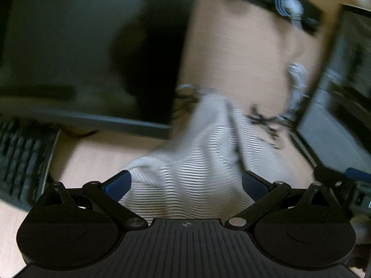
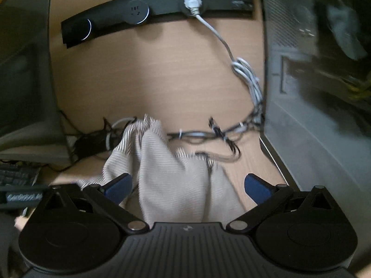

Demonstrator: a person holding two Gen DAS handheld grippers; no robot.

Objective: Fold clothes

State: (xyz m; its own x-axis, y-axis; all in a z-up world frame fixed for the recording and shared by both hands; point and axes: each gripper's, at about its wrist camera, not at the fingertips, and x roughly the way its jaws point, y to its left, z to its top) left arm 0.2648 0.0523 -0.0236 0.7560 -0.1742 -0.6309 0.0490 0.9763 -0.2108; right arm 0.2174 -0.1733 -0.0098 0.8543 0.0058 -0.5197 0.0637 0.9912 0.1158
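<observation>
A white garment with thin dark stripes (image 1: 197, 153) lies bunched on the light wooden desk (image 1: 231, 46). My left gripper (image 1: 186, 183) is open, its blue-padded fingers (image 1: 118, 184) spread on either side of the cloth's near part. The same garment (image 2: 167, 173) shows in the right wrist view, crumpled into a ridge. My right gripper (image 2: 187, 185) is open too, with the cloth between its spread fingers (image 2: 257, 186). Neither gripper pinches the cloth. Both views are blurred.
A black power strip (image 2: 162, 7) lies at the desk's far edge, with a grey cable (image 2: 245, 74) running into tangled wires (image 2: 220, 134) behind the garment. A computer case (image 2: 313, 92) stands at the right, a monitor (image 1: 69, 46) and keyboard (image 1: 20, 159) at the left.
</observation>
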